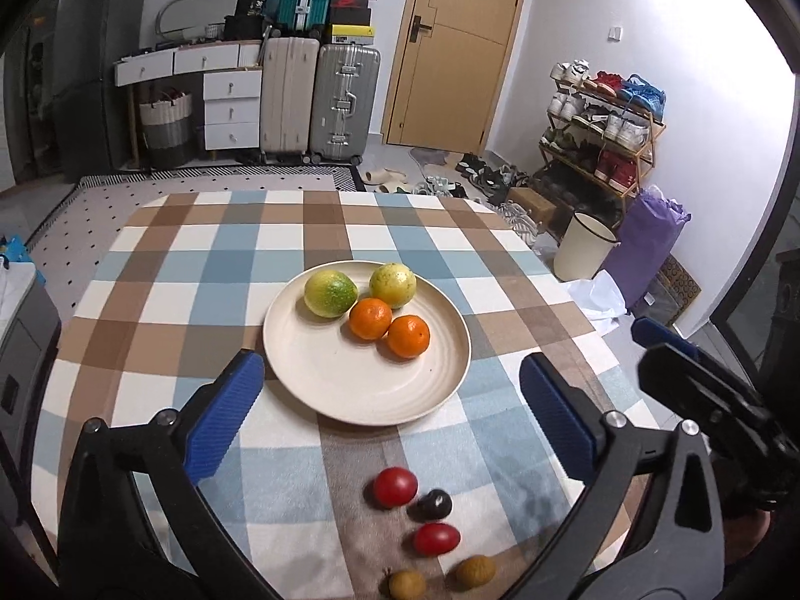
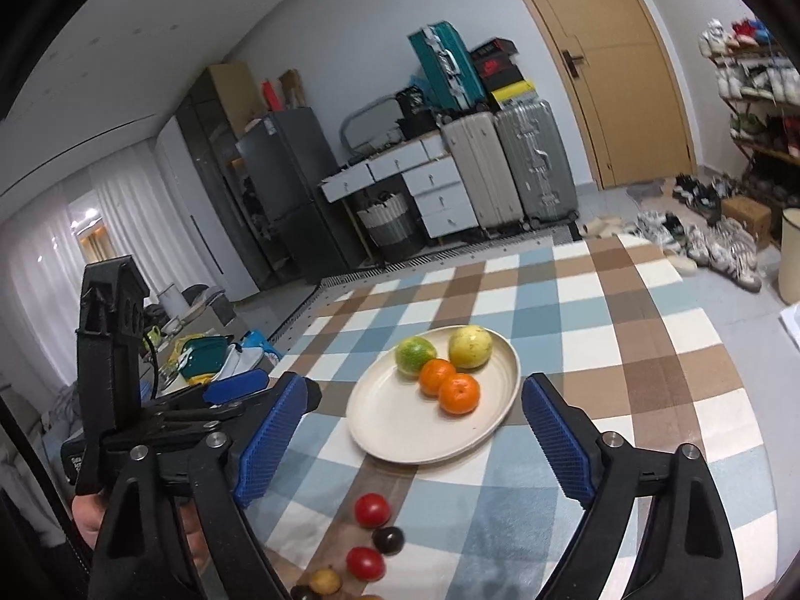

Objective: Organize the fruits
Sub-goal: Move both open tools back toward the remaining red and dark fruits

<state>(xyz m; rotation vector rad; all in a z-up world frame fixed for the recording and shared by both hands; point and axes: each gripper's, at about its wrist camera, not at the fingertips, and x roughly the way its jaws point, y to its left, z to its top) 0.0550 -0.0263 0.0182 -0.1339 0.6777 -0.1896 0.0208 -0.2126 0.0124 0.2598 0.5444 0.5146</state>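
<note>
A cream plate (image 1: 325,380) (image 2: 395,425) on the checked tablecloth holds two oranges (image 1: 370,318) (image 2: 459,393) and two yellow-green citrus fruits (image 1: 330,293) (image 2: 415,355). In front of it lie two red tomatoes (image 1: 395,486) (image 2: 372,509), a dark plum (image 1: 434,504) (image 2: 389,539) and two brown longans (image 1: 475,571) (image 2: 325,581). My left gripper (image 1: 390,400) is open and empty, above the small fruits. My right gripper (image 2: 415,435) is open and empty, just short of the plate. Each gripper shows at the edge of the other's view.
The checked table (image 1: 200,260) ends close behind the plate. Beyond it stand suitcases (image 1: 342,100), white drawers (image 1: 232,110), a door (image 1: 460,45), a shoe rack (image 1: 600,125) and a white bin (image 1: 582,247). A fridge (image 2: 295,185) stands at the left.
</note>
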